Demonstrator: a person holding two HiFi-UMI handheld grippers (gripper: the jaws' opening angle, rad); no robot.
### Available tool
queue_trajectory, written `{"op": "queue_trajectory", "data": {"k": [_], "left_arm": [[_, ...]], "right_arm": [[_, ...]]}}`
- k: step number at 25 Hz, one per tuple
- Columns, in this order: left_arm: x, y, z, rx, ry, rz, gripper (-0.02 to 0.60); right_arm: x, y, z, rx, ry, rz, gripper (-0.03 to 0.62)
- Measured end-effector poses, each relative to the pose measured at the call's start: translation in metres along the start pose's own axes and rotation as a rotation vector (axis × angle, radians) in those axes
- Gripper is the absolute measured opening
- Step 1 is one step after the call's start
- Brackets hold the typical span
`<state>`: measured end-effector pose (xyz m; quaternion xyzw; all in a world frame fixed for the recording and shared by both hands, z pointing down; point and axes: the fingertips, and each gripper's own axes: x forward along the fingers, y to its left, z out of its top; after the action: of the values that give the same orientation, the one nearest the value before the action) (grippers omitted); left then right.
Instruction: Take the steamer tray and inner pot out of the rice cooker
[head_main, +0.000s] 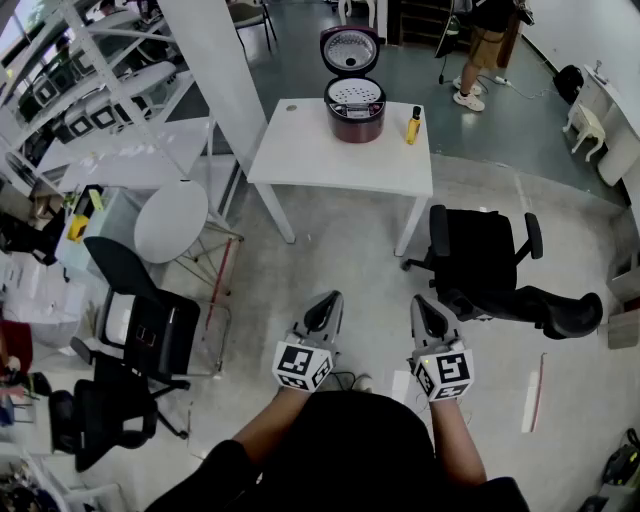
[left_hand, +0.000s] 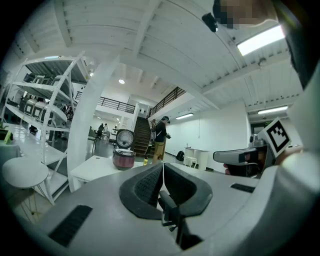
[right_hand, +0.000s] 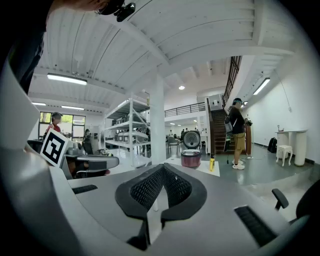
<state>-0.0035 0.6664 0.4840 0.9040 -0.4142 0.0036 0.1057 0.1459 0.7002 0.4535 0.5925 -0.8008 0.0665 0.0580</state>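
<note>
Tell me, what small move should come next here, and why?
Probably a step forward toward the white table. The left hand-held gripper and right hand-held gripper are both shut, empty and well short of the rice cooker, which stands near the table's far edge with its lid up and the perforated steamer tray showing on top.

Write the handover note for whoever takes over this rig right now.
Left claw: shut, empty, held low in front of the body.
Right claw: shut, empty, beside it.
Rice cooker: on the white table ahead, likely out of reach from here, lid open. Steamer tray sits in its top; inner pot hidden under it. Yellow bottle stands just right of the cooker.
Done: nothing taken out yet.
Left: step up, lift out the tray, then the pot.
</note>
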Motion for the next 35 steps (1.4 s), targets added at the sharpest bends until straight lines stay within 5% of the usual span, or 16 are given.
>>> {"op": "queue_trajectory", "data": {"k": [8,24,27,30,35], "left_arm": [[-0.006,0.005,0.001,-0.009,-0.002,0.020,0.009],[-0.021,0.009,0.004,-0.024,-0.017,0.014,0.011],[-0.023,0.006,0.012,-0.030,-0.050,-0.020,0.132],[-0.024,0.006,0.013,-0.028,-0.063,-0.030,0.214],[-0.024,0.023,0.010,-0.052,-0.058,0.035,0.265]], "right_arm": [[-0.010,-0.012,-0.005,0.008,-0.010,-0.057,0.000],[-0.024,-0.010,-0.015,0.012,-0.004,-0.017,0.002],[-0.026,-0.014,-0.013,0.009,-0.013,-0.016,0.007],[-0.027,-0.019,-0.012,0.008,-0.019,-0.022,0.155],[-0.028,-0.036,-0.008,0.020,-0.043,-0.028,0.195]]}}
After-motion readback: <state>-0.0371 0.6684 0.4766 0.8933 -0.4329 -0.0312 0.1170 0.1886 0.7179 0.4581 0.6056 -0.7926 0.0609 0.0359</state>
